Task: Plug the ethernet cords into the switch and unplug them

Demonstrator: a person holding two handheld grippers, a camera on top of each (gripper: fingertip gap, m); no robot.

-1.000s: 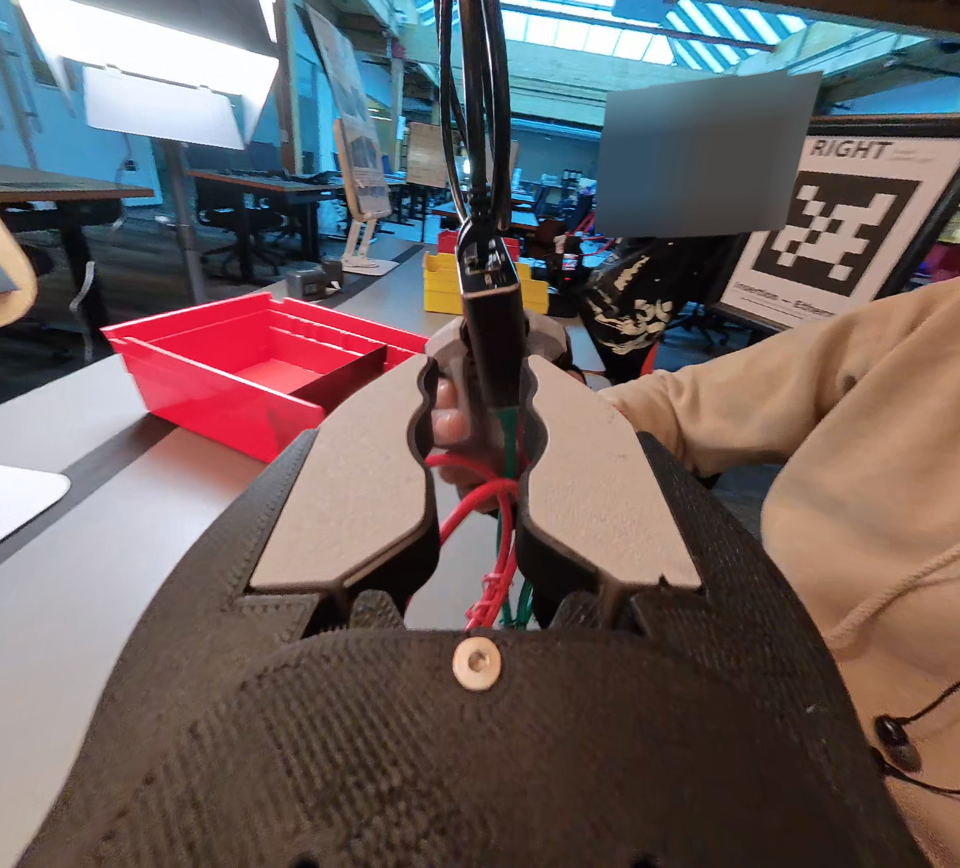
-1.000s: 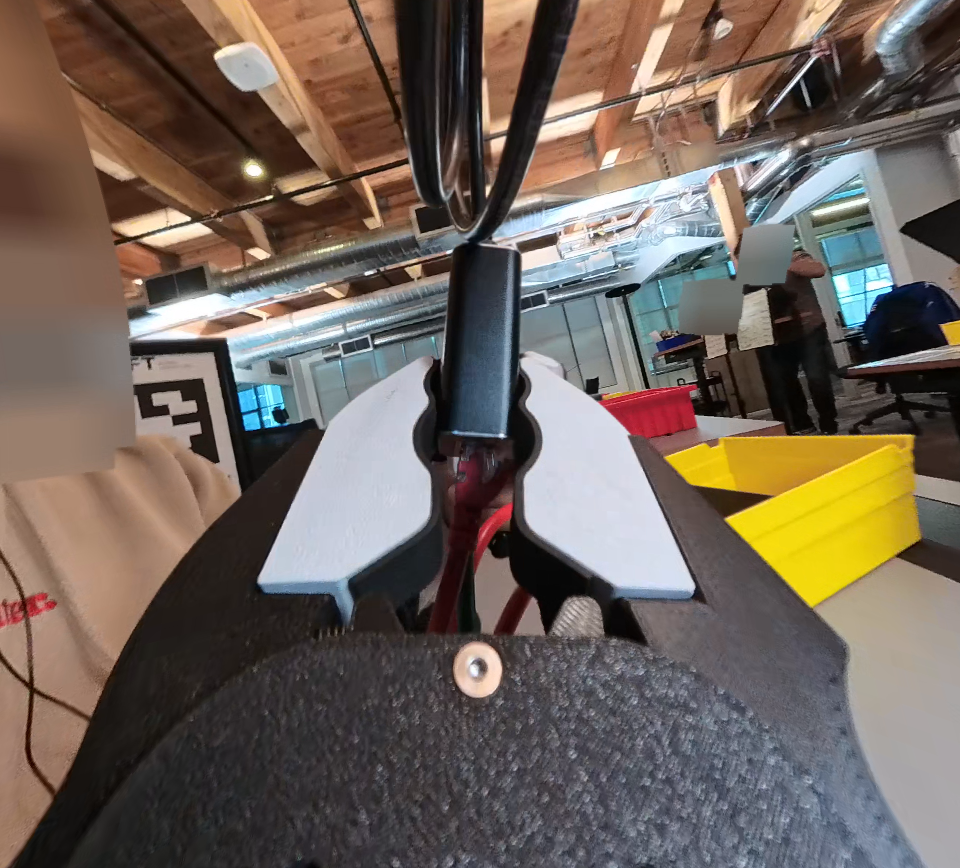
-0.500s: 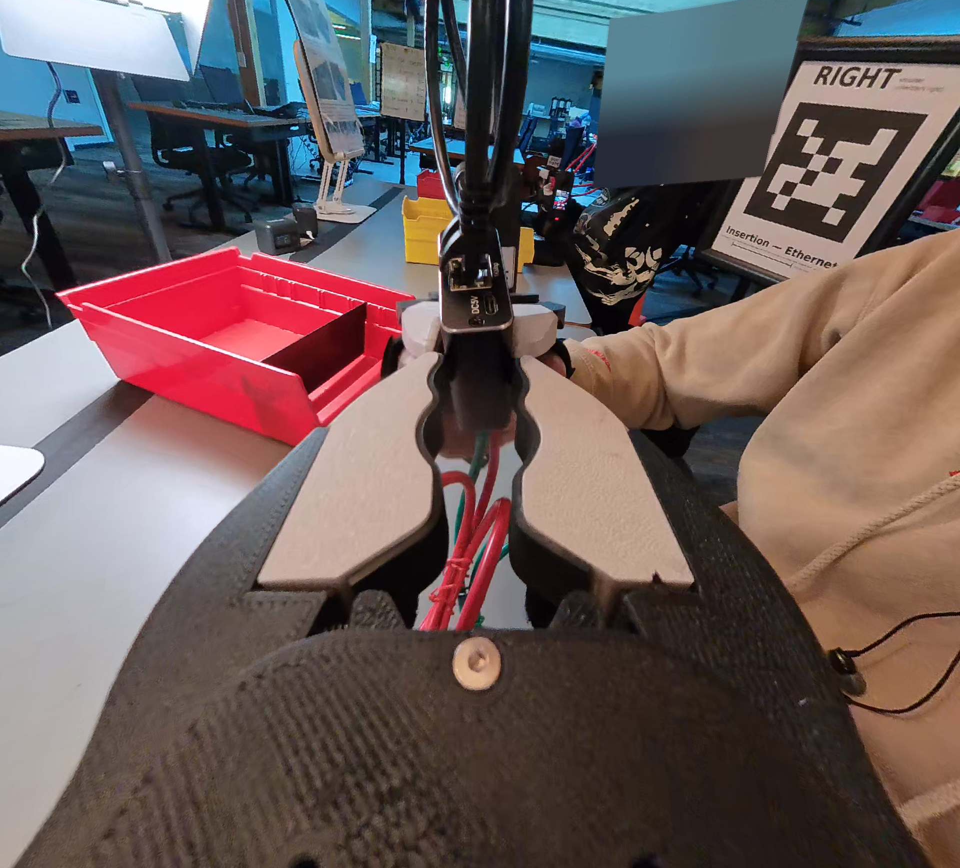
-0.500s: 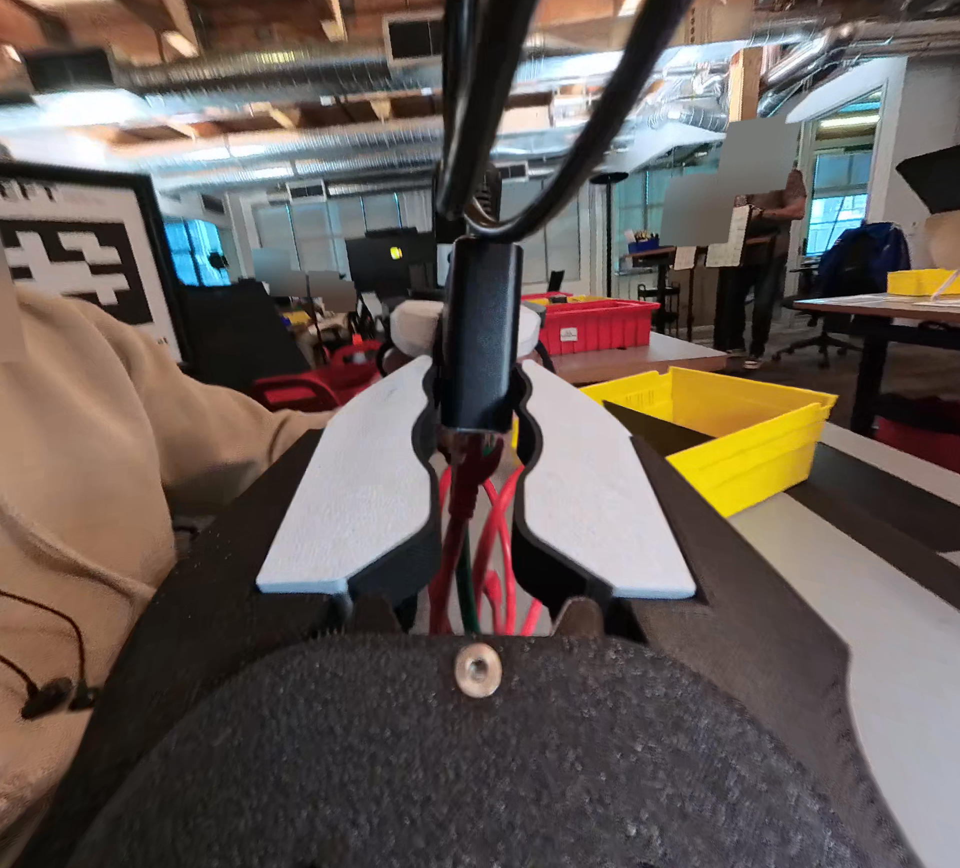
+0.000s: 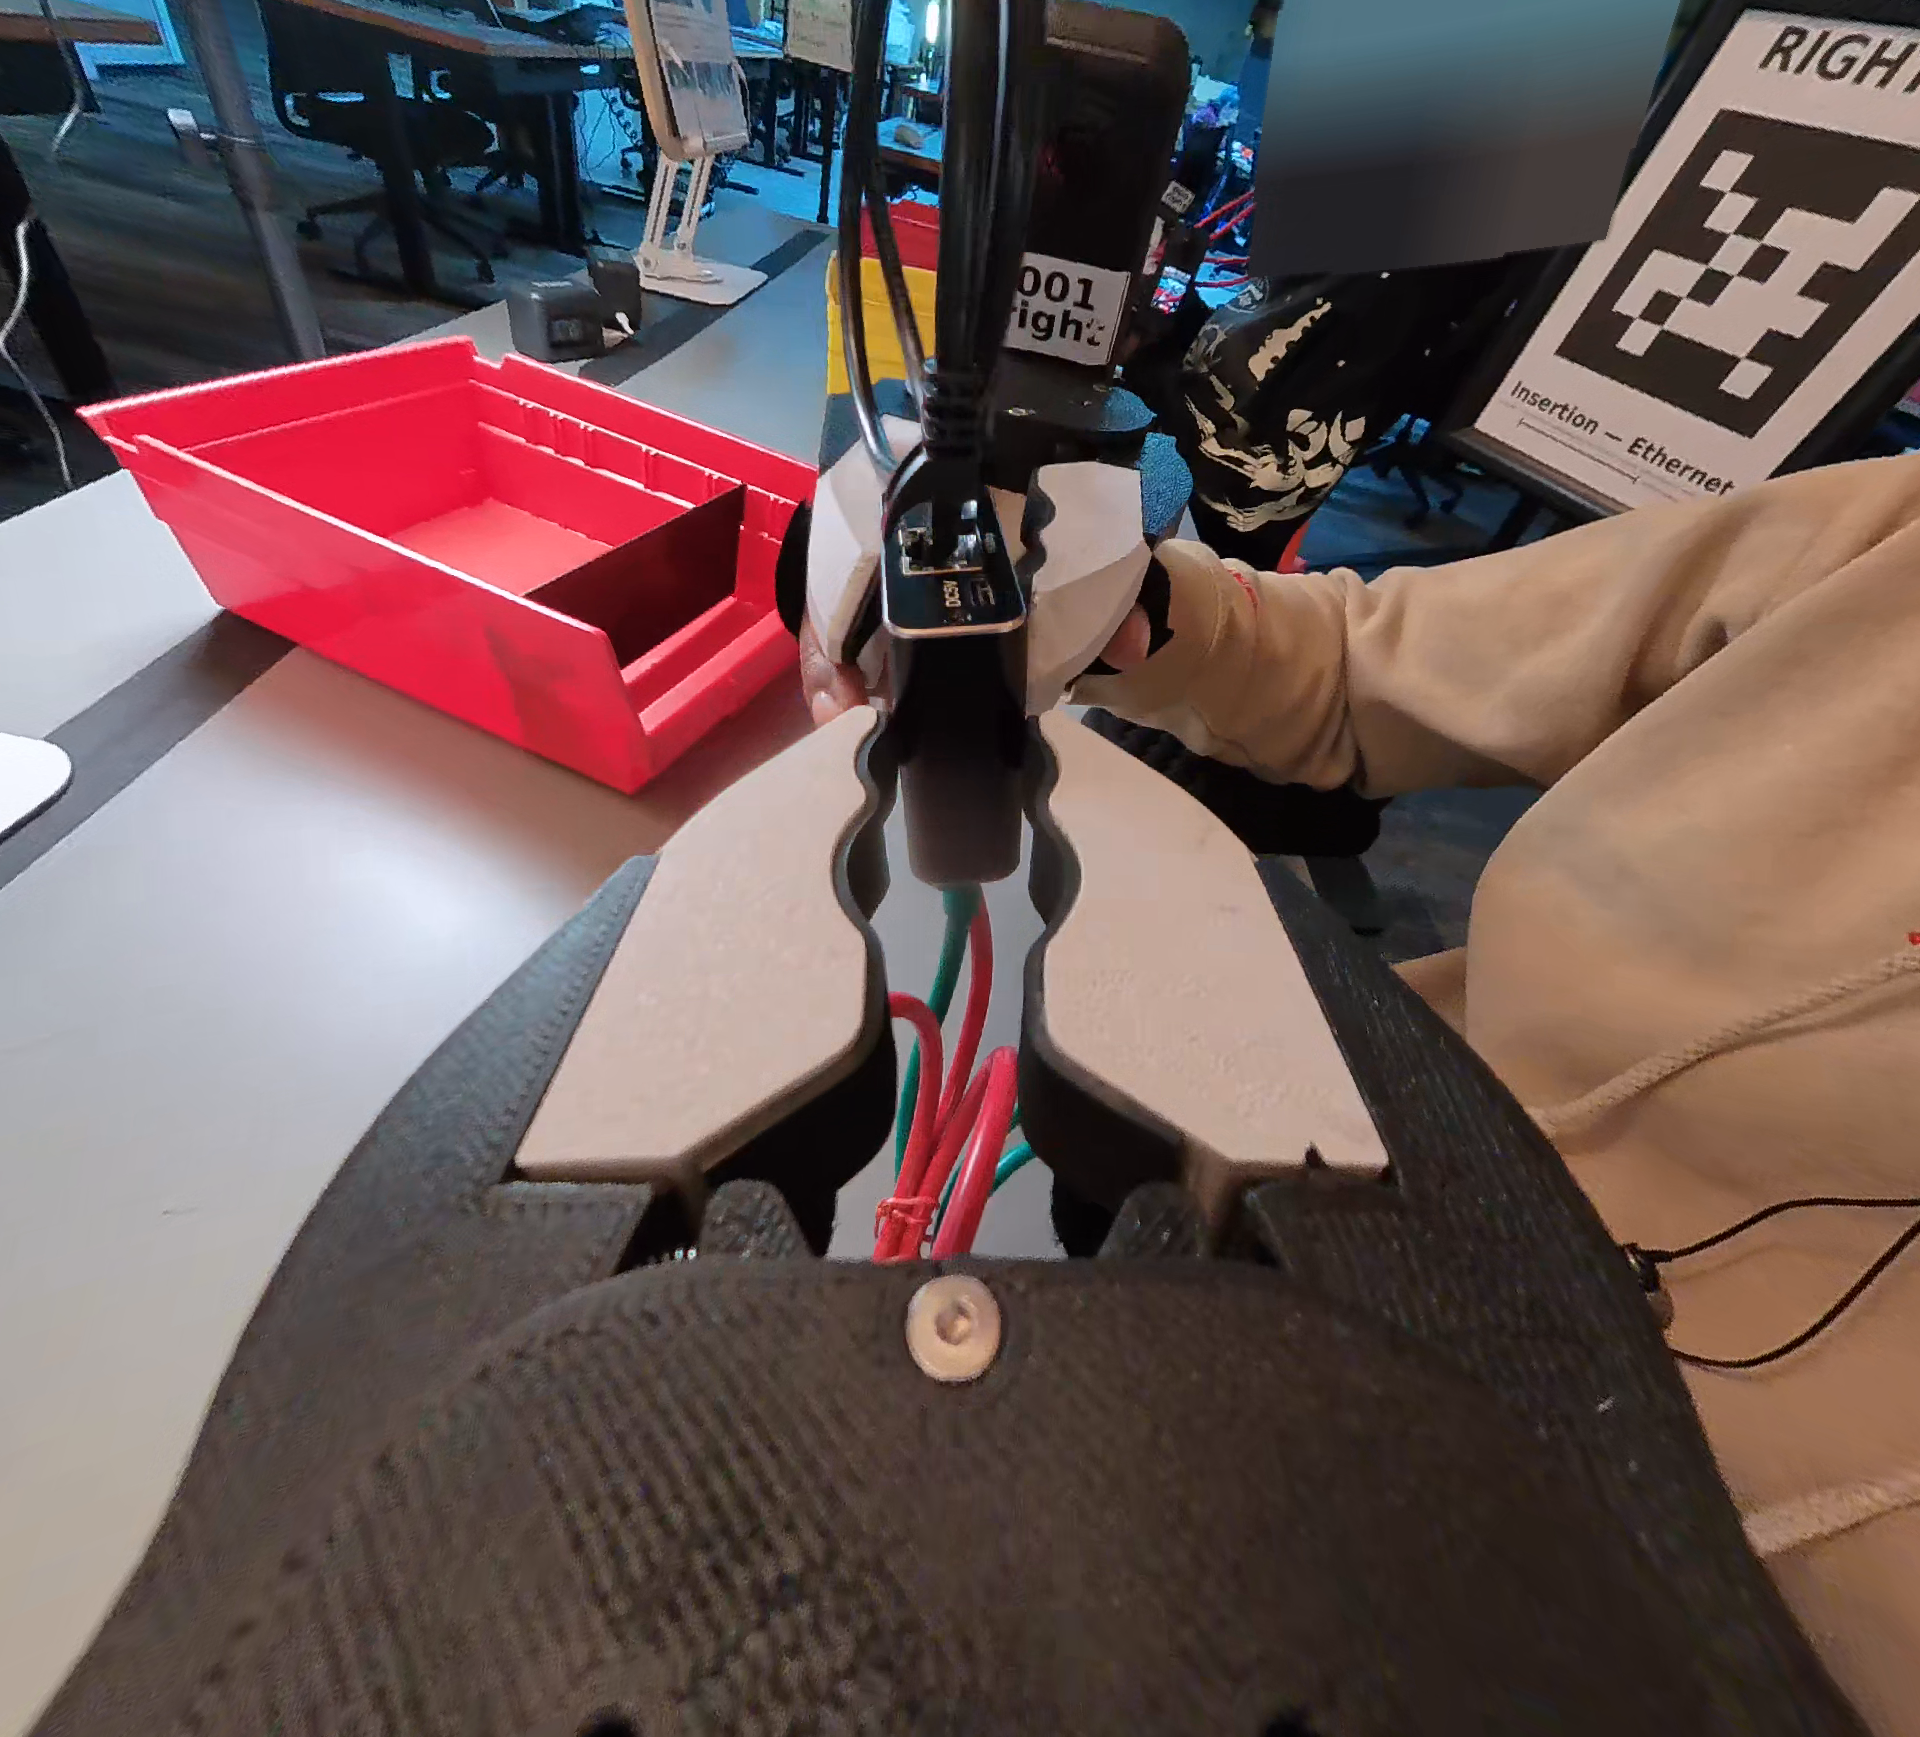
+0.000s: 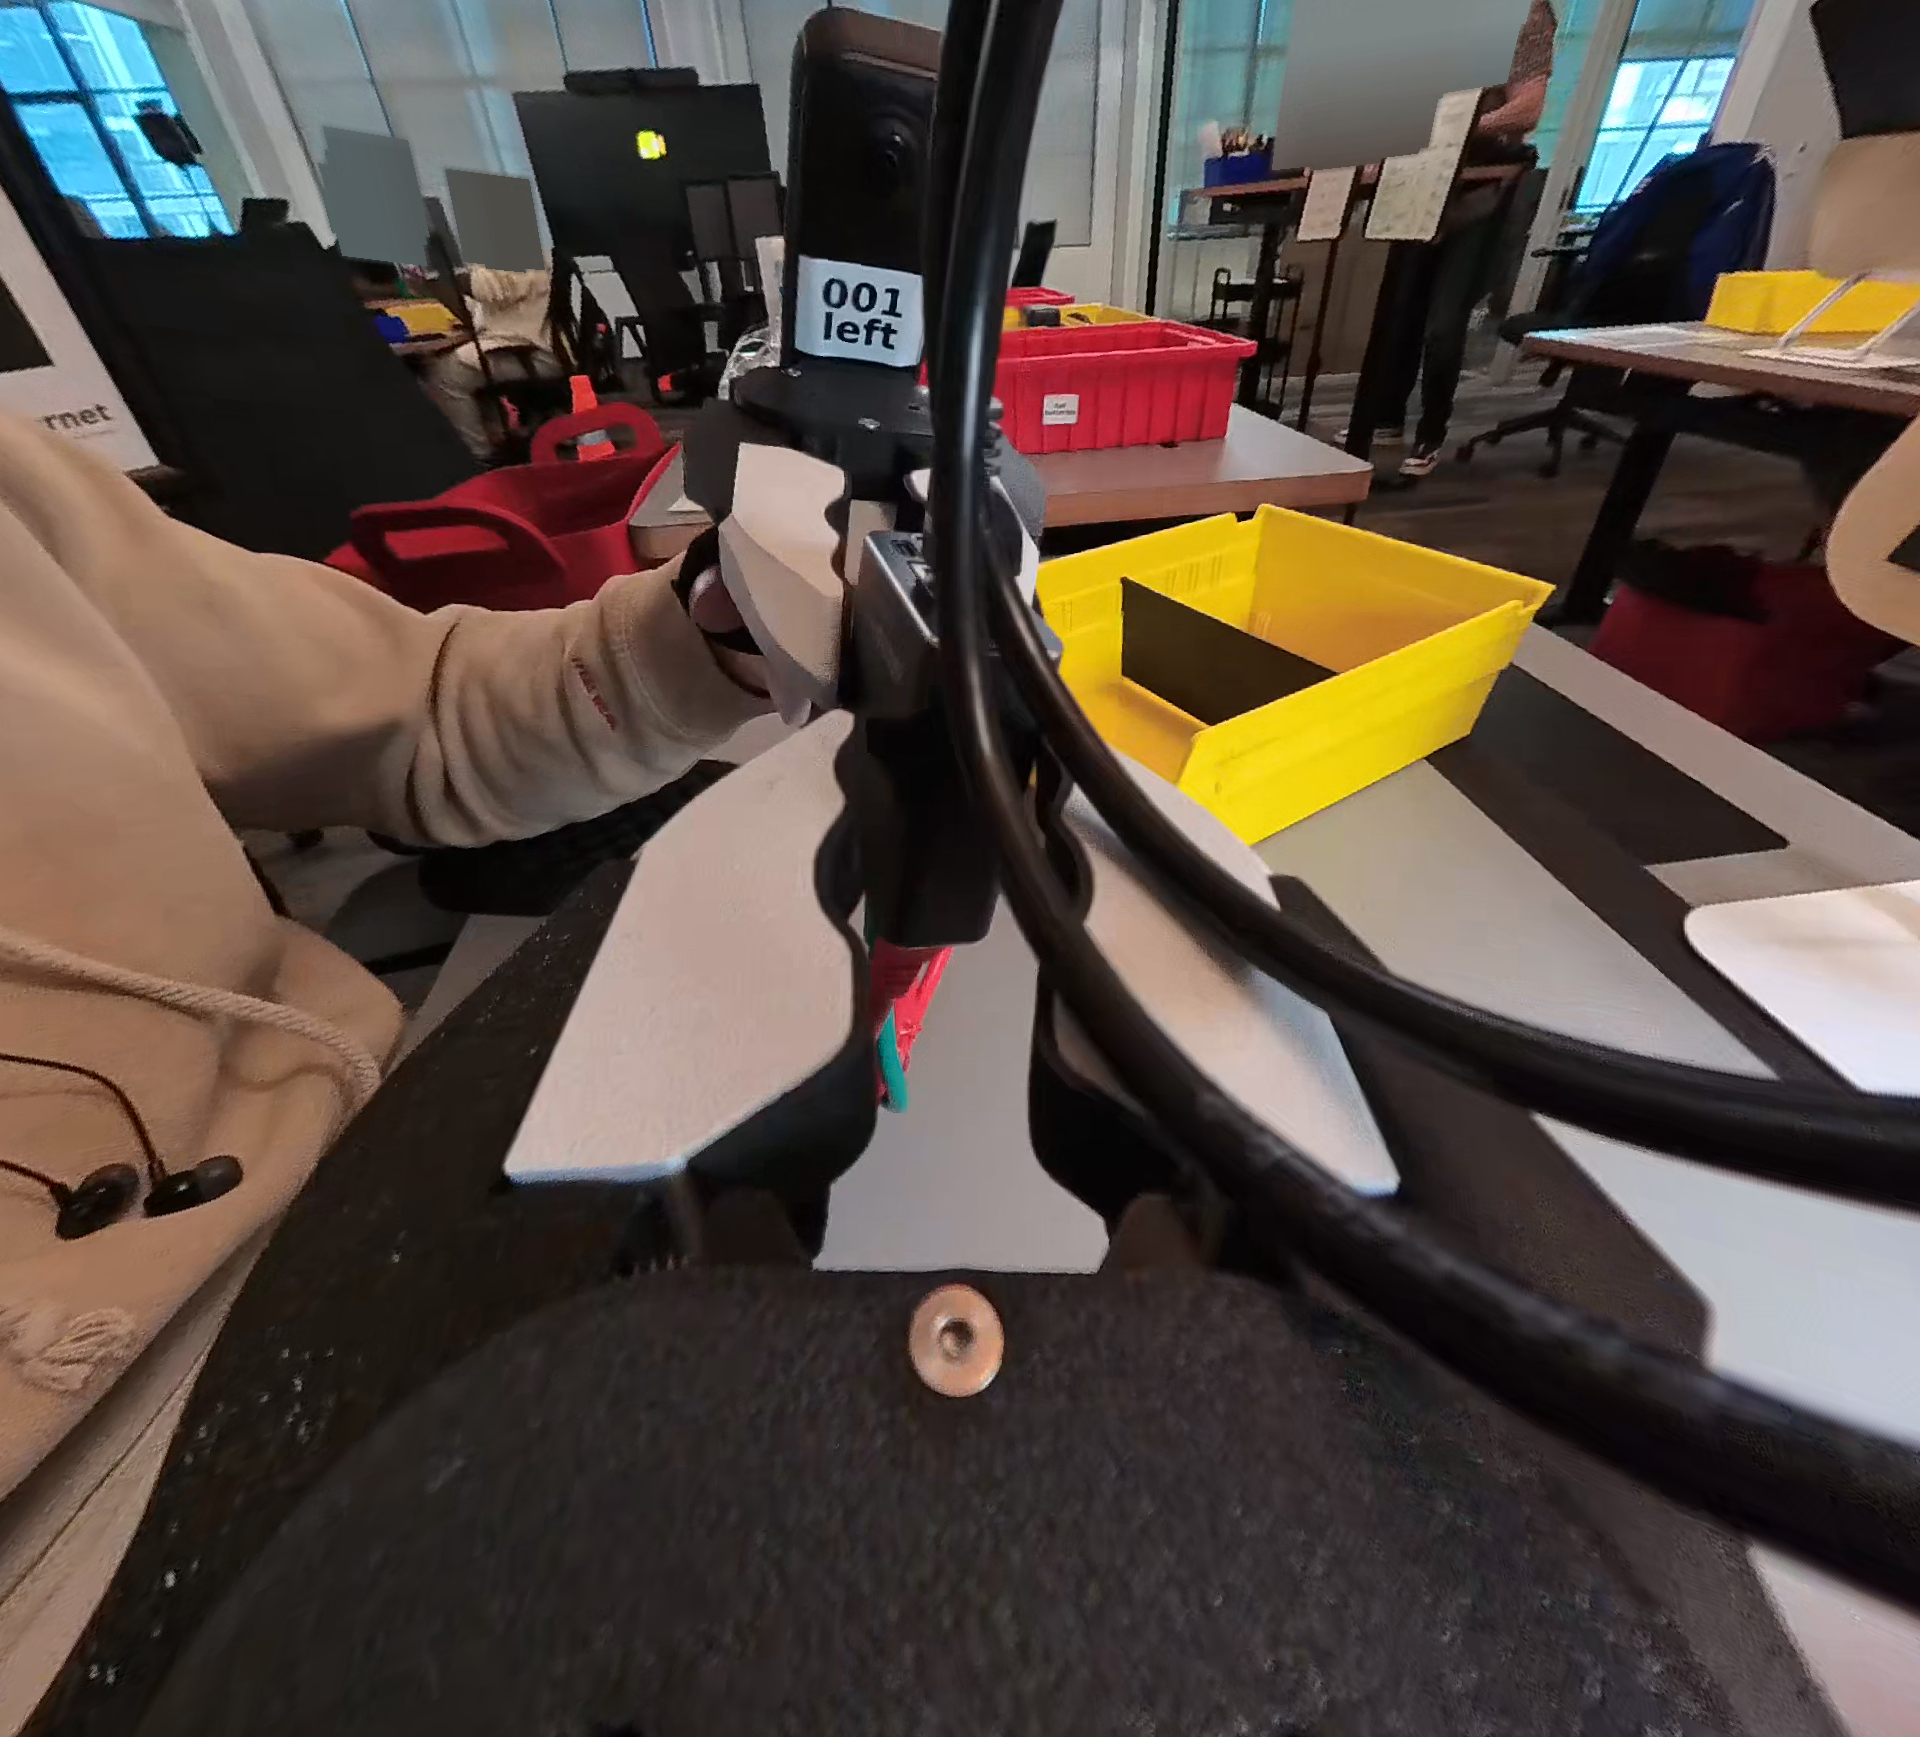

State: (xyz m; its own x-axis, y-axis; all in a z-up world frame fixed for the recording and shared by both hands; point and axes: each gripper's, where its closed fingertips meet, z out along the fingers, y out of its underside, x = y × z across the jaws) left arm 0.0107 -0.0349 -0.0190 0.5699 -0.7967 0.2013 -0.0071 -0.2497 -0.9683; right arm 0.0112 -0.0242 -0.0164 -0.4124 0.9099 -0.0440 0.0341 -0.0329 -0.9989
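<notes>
1. Left wrist view: the left gripper (image 5: 956, 814) is clamped on the lower end of a black switch (image 5: 951, 700), held upright off the grey table (image 5: 260, 908).
2. Writing shows on a white sticker (image 5: 1065, 314) on the far gripper's camera at 12 o'clock, on a framed sign (image 5: 1725, 253) with a black-and-white square code at 2 o'clock, and as small print on the switch's end face; none is repeated.
3. Black cords (image 5: 966, 129) rise from the switch's top toward 12 o'clock; red and green ethernet cords (image 5: 951, 1064) hang from its underside toward 6 o'clock, between the fingers.
4. Right wrist view: the right gripper (image 6: 940, 804) grips the same switch (image 6: 914, 752) from the opposite side, with a looping black cable (image 6: 1351, 991) sweeping toward 4 o'clock.
5. A red bin (image 5: 447, 544) with a black divider sits at 10 o'clock in the left view; a yellow bin (image 6: 1299, 648) at 2 o'clock in the right view.
6. Beige sleeves (image 6: 364, 700) reach in; behind lies an open workshop with desks, chairs and tall windows.
</notes>
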